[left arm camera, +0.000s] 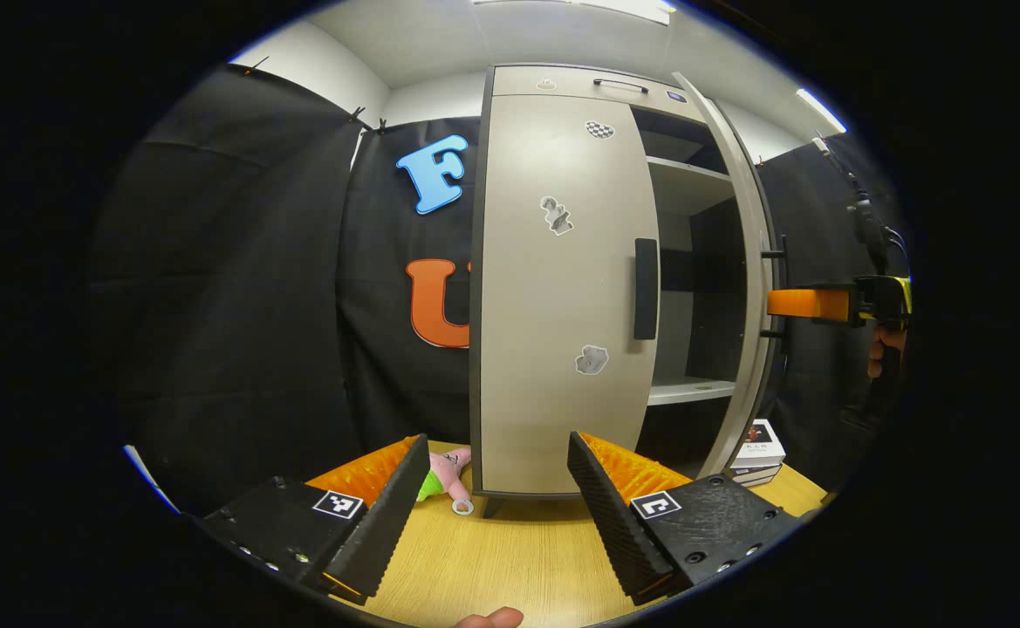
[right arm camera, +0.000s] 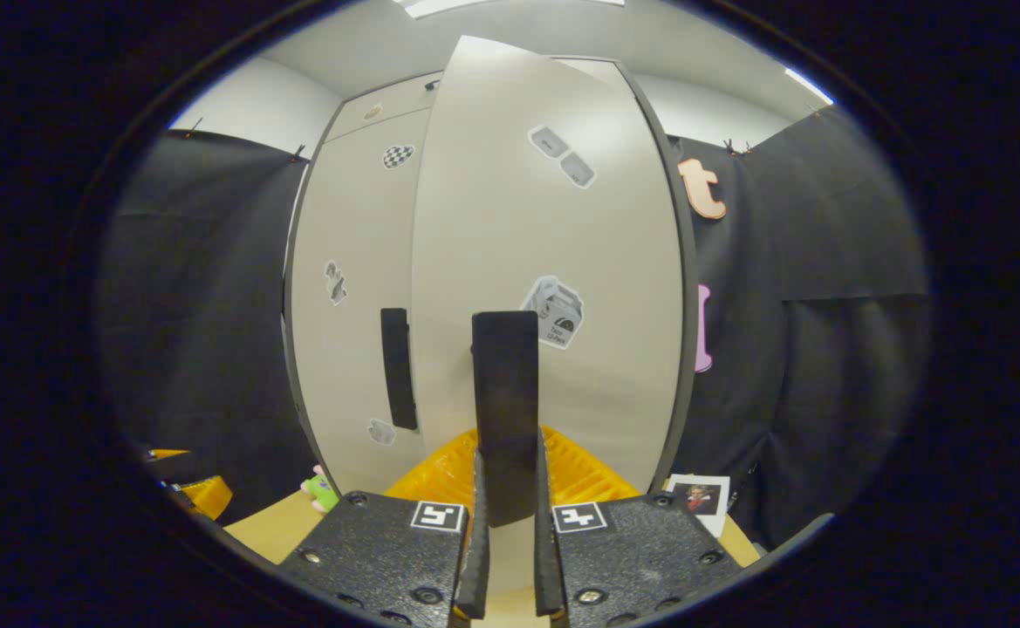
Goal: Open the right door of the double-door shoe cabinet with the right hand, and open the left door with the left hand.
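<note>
While the right door (left arm camera: 741, 262) of the shoe cabinet (left arm camera: 562, 83) stands swung open on the wooden table (left arm camera: 518, 558), the left door (left arm camera: 562, 288) is closed flat, its dark handle (left arm camera: 646, 289) untouched. In the right gripper view, the right gripper (right arm camera: 506, 532) is clenched on the vertical handle (right arm camera: 504, 401) of the right door, with both fingers pressing its sides. In the left gripper view this same gripper appears far to the right, at the outer face of the open door, with a hand (left arm camera: 878, 353) below it. The left gripper (left arm camera: 496, 515) hangs released, fingers wide apart, in front of the left door and apart from it. Inside the cabinet I see a shelf (left arm camera: 691, 390). A pink plush toy (left arm camera: 441, 475) lies near the cabinet's foot, and some small boxes (left arm camera: 758, 453) are stacked by the open door.
</note>
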